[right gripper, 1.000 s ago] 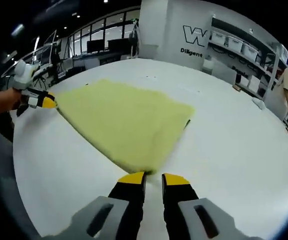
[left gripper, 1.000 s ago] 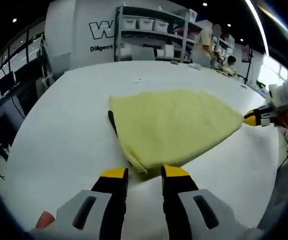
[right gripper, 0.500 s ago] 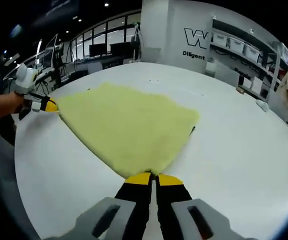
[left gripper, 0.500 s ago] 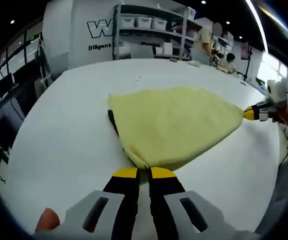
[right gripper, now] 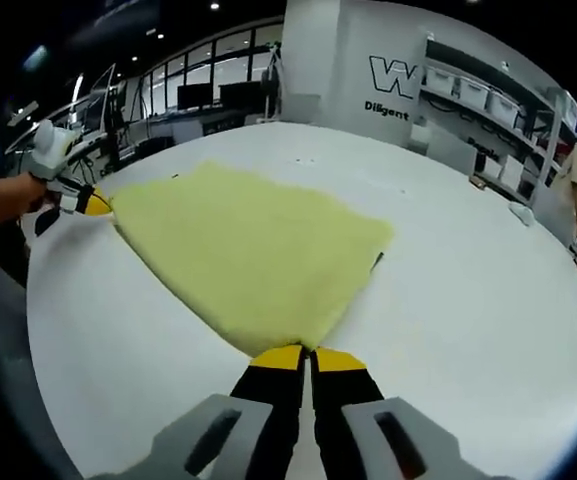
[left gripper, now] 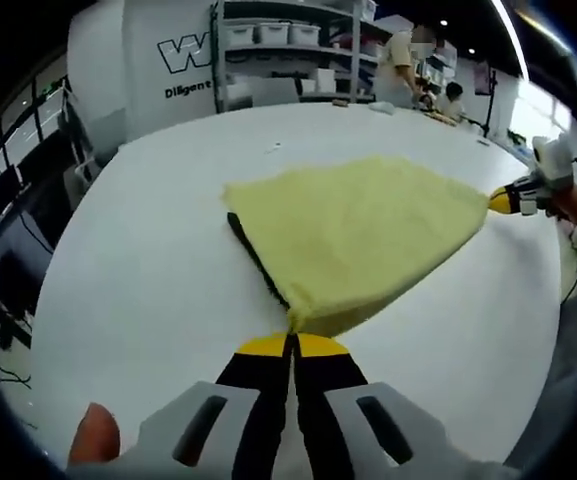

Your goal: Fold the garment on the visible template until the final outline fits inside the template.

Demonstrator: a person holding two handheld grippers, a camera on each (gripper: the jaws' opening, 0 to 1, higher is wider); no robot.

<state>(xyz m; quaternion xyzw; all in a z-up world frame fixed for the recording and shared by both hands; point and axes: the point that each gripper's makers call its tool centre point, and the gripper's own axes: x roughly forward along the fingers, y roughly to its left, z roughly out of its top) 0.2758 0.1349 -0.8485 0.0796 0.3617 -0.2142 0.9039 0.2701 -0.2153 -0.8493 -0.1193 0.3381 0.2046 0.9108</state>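
A yellow garment (left gripper: 358, 230) lies spread on the round white table (left gripper: 138, 290). My left gripper (left gripper: 292, 343) is shut on its near corner, which is raised a little off the table. A black template line (left gripper: 255, 252) shows under the garment's left edge. At the far right, the right gripper (left gripper: 508, 199) pinches the opposite corner. In the right gripper view the garment (right gripper: 243, 250) spreads ahead of my right gripper (right gripper: 309, 353), which is shut on its near corner. The left gripper (right gripper: 88, 202) holds the far left corner. A short piece of the template line (right gripper: 376, 262) peeks out at the right edge.
Shelves with white bins (left gripper: 288, 55) and a white wall with lettering (right gripper: 398, 85) stand beyond the table. People (left gripper: 403, 65) are at the back right. Desks with monitors (right gripper: 193, 100) line the far side. The table's edge (right gripper: 43, 330) runs close on the left.
Both grippers went from open to shut on the garment's corners. The left one has since lifted its corner slightly, and more of the black line shows.
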